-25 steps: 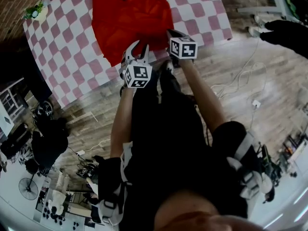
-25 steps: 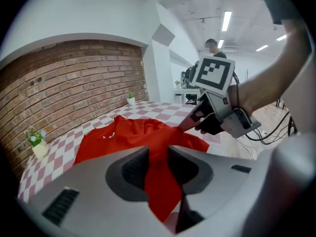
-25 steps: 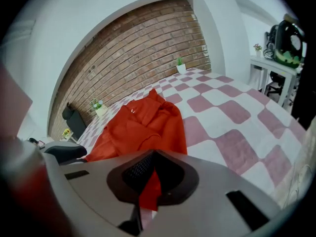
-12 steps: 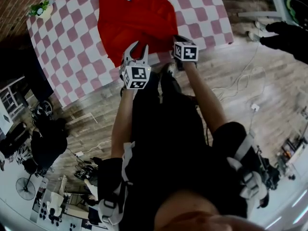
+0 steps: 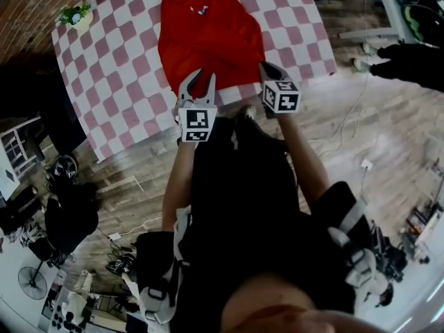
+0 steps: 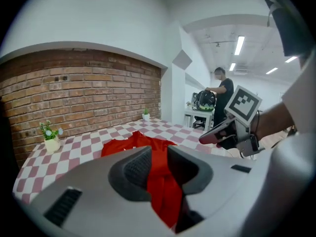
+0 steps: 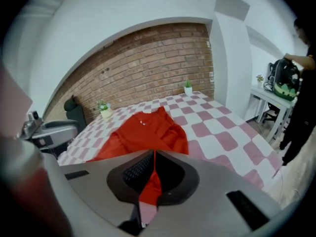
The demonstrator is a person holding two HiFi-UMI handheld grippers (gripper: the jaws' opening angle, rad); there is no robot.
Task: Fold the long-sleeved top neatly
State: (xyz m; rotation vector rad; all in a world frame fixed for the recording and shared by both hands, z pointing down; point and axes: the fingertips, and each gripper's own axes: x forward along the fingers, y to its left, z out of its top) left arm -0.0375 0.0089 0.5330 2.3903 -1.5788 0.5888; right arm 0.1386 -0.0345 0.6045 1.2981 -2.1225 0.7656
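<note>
pink-and-white chequered tabletop (image 5: pixel 118 68) stood on a wooden floor (image 5: pixel 139 179) in front of a brick wall (image 6: pixel 74 93), with a small potted plant (image 5: pixel 78 16) at its far corner. the red long-sleeved top (image 5: pixel 208 33) lay spread along the tabletop, collar toward the wall and hem at the near edge, closest to the person. both claws had hold of that hem.

the left claw (image 5: pixel 199 82) stood partly apart, clenched on a thick bunch of red fabric that filled the gap between its pads and hung down behind them. the right claw (image 5: pixel 270 71) was pressed almost together on a thin fold of the same hem, and a pale strip of cloth showed beneath the red.

the two claws sat side by side at the tabletop's near edge — close to each other, not touching.
</note>
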